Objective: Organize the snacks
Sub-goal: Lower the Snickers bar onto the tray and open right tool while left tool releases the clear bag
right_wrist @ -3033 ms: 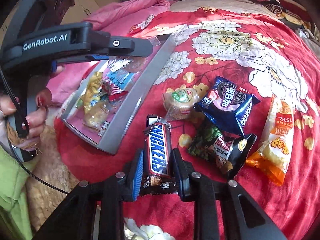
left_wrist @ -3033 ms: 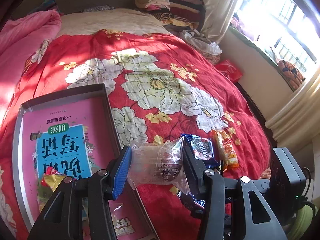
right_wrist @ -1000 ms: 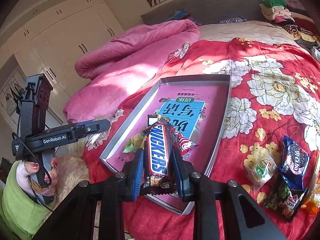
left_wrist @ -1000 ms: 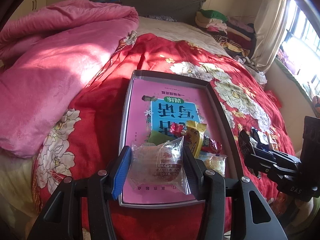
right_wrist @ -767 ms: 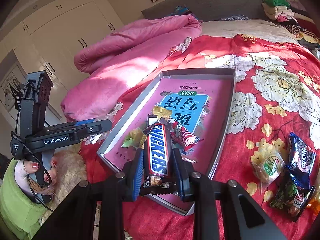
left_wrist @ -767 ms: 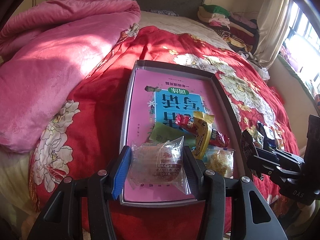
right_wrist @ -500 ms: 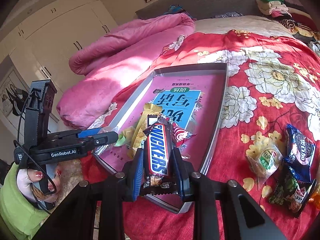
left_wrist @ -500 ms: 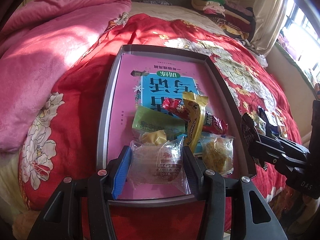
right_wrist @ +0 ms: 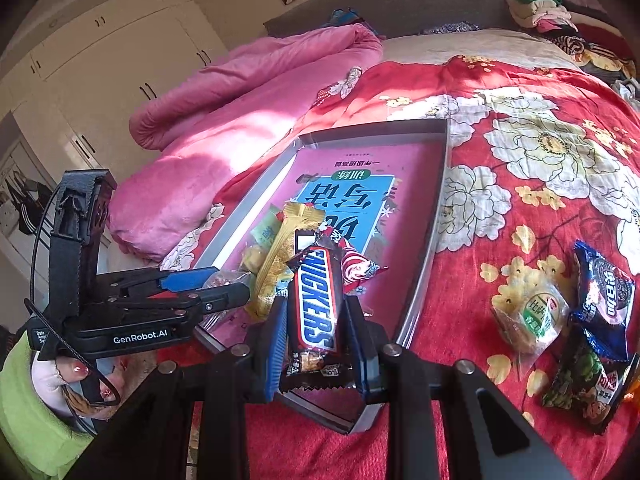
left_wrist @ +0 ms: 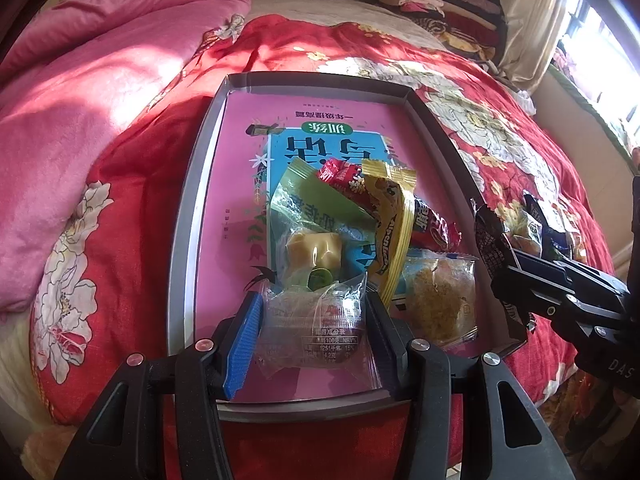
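My left gripper [left_wrist: 314,332] is shut on a clear-wrapped pastry [left_wrist: 316,330], held low over the near end of the grey tray [left_wrist: 188,216]. In the tray lie a green packet [left_wrist: 316,216], a yellow packet [left_wrist: 390,232], a red packet [left_wrist: 428,216] and a crumbly biscuit pack [left_wrist: 438,298]. My right gripper [right_wrist: 318,344] is shut on a Snickers bar [right_wrist: 318,300], above the tray's near corner [right_wrist: 420,288]. The left gripper [right_wrist: 224,292] shows at the left of the right wrist view; the right gripper [left_wrist: 504,256] enters the left wrist view from the right.
The tray lies on a red flowered bedspread [right_wrist: 540,168]. A round cake pack [right_wrist: 532,320], a blue Oreo pack [right_wrist: 608,288] and a dark green snack bag [right_wrist: 584,384] lie right of the tray. A pink quilt [left_wrist: 92,92] is bunched on the left; folded clothes [left_wrist: 432,0] are piled at the head.
My left gripper has come down closer over the tray's near end with the pastry still held. The right gripper keeps the Snickers bar and has barely moved.
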Tool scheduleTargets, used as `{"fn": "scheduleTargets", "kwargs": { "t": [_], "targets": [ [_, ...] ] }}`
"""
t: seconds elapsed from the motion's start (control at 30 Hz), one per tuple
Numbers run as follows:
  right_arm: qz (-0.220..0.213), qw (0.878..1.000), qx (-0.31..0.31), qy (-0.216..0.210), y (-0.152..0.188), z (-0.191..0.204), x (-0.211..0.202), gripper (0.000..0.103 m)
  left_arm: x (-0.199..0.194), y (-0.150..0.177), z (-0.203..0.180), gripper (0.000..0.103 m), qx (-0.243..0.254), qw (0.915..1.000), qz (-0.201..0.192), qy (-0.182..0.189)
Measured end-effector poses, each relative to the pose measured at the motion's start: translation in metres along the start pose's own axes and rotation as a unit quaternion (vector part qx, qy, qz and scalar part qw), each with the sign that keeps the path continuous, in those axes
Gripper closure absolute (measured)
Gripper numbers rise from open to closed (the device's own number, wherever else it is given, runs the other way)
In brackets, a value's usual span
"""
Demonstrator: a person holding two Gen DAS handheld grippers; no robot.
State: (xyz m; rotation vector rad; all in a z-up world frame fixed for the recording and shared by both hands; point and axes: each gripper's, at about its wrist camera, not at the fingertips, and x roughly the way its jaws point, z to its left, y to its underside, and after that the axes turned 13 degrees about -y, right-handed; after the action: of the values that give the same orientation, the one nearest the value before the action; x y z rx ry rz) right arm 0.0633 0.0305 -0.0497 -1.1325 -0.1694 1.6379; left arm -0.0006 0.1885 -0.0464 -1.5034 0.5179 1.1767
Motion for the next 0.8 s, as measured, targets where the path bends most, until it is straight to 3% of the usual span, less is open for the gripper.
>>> {"fn": "scheduleTargets", "kwargs": {
  "t": [0.8],
  "targets": [
    [0.011,1.0,0.0,0.022,0.007,-0.004,0.01,0.073,0.001,-0.001,-0.003,0.05,0.005,1.0,-0.002,0.001]
  ]
}}
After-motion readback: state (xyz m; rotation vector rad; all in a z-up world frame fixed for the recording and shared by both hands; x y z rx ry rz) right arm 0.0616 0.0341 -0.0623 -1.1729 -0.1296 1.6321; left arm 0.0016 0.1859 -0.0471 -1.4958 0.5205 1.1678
